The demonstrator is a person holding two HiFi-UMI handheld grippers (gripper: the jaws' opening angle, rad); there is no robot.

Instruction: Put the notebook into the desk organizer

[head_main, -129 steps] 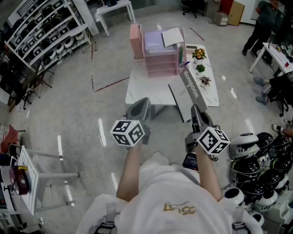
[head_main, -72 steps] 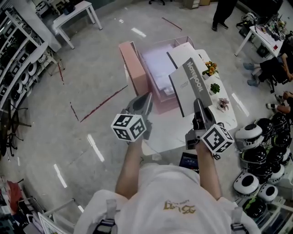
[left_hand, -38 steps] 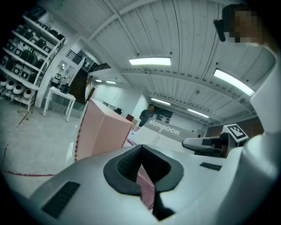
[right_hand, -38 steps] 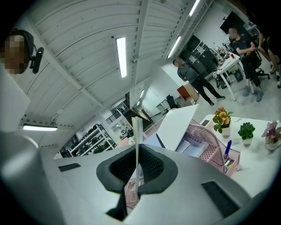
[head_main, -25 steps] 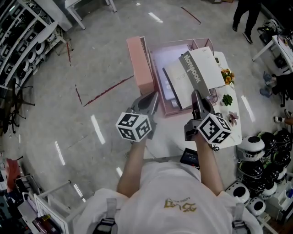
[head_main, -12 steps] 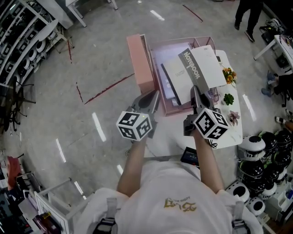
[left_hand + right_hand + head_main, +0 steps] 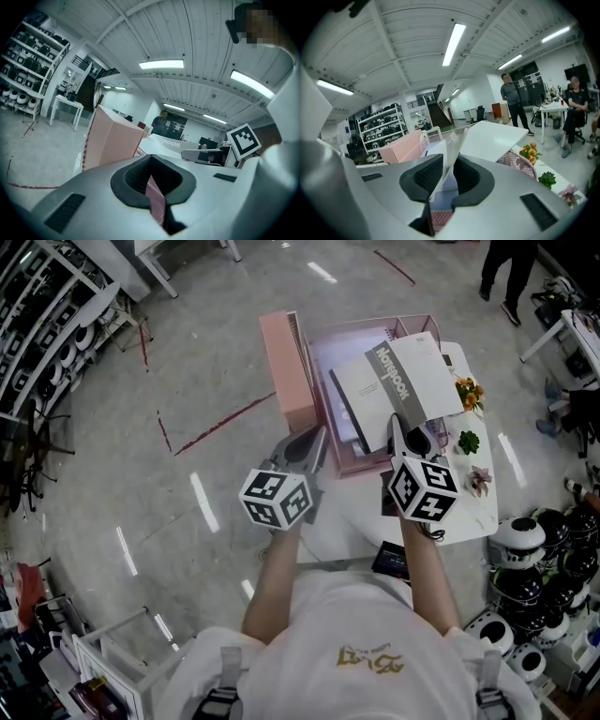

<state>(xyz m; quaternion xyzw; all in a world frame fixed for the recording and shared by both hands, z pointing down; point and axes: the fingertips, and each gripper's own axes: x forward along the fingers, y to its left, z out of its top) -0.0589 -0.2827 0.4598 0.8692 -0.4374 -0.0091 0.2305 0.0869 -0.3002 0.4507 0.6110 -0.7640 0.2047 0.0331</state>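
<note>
The grey-spined notebook point(image 7: 395, 387) with a white cover leans tilted over the top of the pink desk organizer point(image 7: 323, 343). My right gripper point(image 7: 401, 427) is at its near lower edge. In the right gripper view the notebook point(image 7: 492, 138) has its thin edge between the jaws of my right gripper point(image 7: 443, 176). The jaws are opening, and a gap shows on each side of the edge. My left gripper point(image 7: 313, 439) hovers shut and empty just left of the organizer's front. In the left gripper view, my left gripper point(image 7: 152, 185) points at the organizer's pink side box point(image 7: 110, 140).
The organizer stands on a white table point(image 7: 469, 507) with small potted plants point(image 7: 469, 442) along its right side. Helmets point(image 7: 553, 549) crowd the floor at the right. A person point(image 7: 506, 268) stands at the far right. Shelves point(image 7: 37, 352) line the left wall.
The notebook has shifted slightly left and lower onto the organizer. My right gripper has turned a little and its jaws have loosened. The left gripper has stayed put.
</note>
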